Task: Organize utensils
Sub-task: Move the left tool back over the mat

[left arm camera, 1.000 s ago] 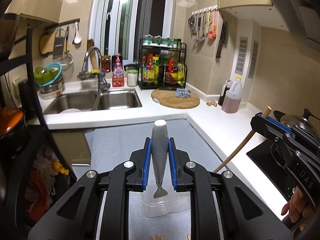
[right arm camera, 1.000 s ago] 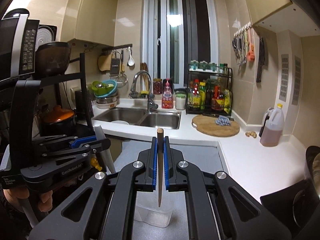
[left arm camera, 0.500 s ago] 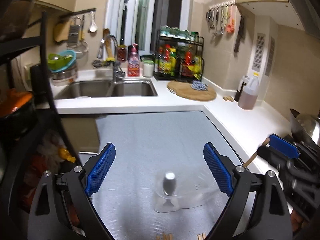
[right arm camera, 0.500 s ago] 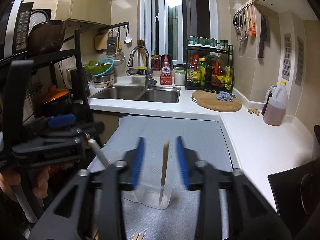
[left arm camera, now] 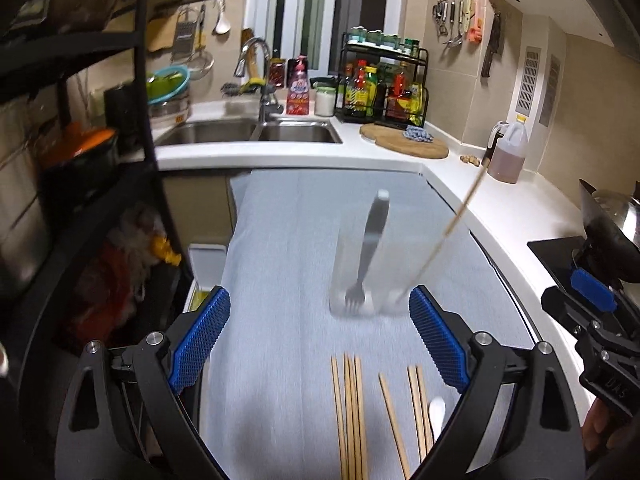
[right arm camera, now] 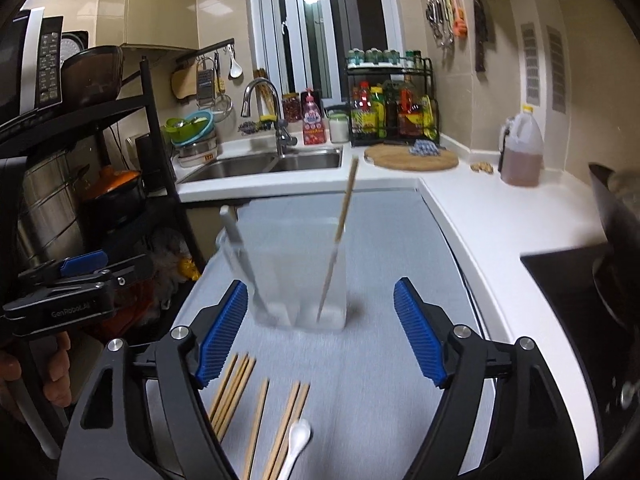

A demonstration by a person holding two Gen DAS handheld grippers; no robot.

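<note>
A clear plastic container [left arm camera: 370,276] [right arm camera: 298,276] stands on the grey mat. A metal fork [left arm camera: 370,248] [right arm camera: 240,256] stands in it, tines down, beside one wooden chopstick [left arm camera: 452,224] [right arm camera: 338,240] that leans out to the right. Several loose chopsticks [left arm camera: 352,416] [right arm camera: 240,392] and a white spoon [left arm camera: 436,412] [right arm camera: 298,440] lie on the mat in front. My left gripper [left arm camera: 316,340] is open and empty, held back from the container. My right gripper [right arm camera: 320,332] is open and empty, just short of the container.
The grey mat [left arm camera: 288,264] covers a counter section. A double sink [left arm camera: 248,132], a round cutting board [left arm camera: 404,144], a condiment rack [left arm camera: 384,92] and an oil jug [left arm camera: 508,156] sit behind. A black shelf rack [left arm camera: 80,160] stands left; a wok [left arm camera: 612,228] on the hob sits right.
Both grippers opened, dropping the fork and the chopstick into the container, and then pulled back toward me. The loose chopsticks and the spoon have come into view.
</note>
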